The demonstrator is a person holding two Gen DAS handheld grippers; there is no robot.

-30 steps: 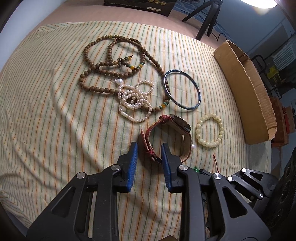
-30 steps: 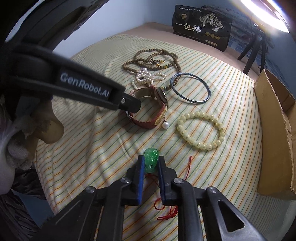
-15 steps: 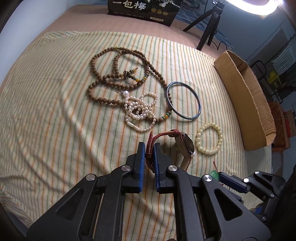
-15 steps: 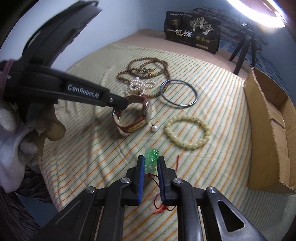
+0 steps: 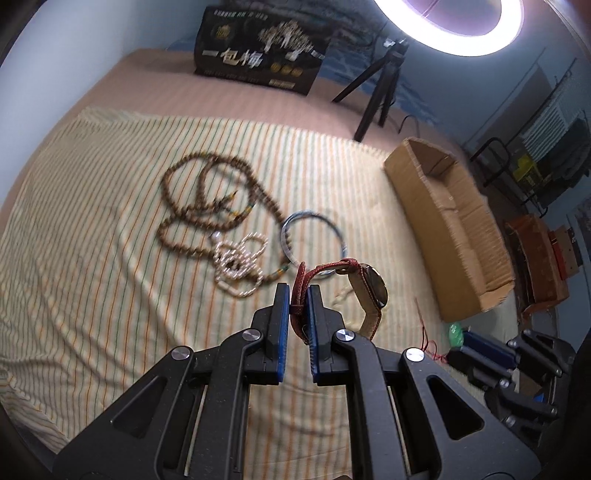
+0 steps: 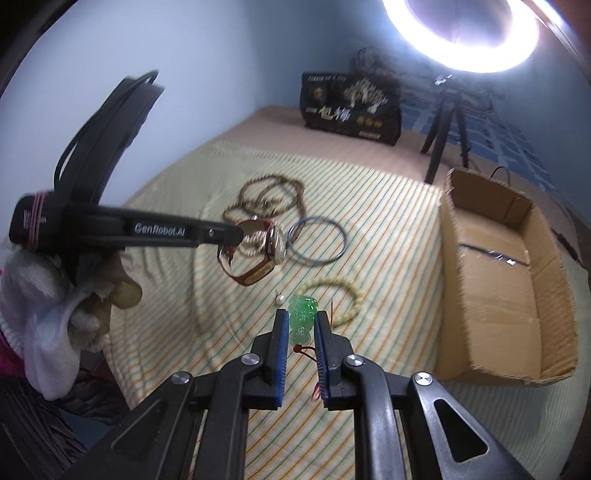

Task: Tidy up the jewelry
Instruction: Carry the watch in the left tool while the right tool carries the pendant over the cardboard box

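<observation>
Motion blur is smearing the brown bead necklace [image 5: 207, 206] and the pearl strand [image 5: 240, 264] in the left wrist view, so single beads are running together. The watch [image 5: 364, 291] is covering the near arc of the blue bangle [image 5: 314, 236] and nearly all of the pale bead bracelet [image 6: 345, 291]. In the right wrist view the green pendant [image 6: 303, 319] is hiding part of that bracelet, and the ring light [image 6: 460, 33] is being cropped by the top edge.
</observation>
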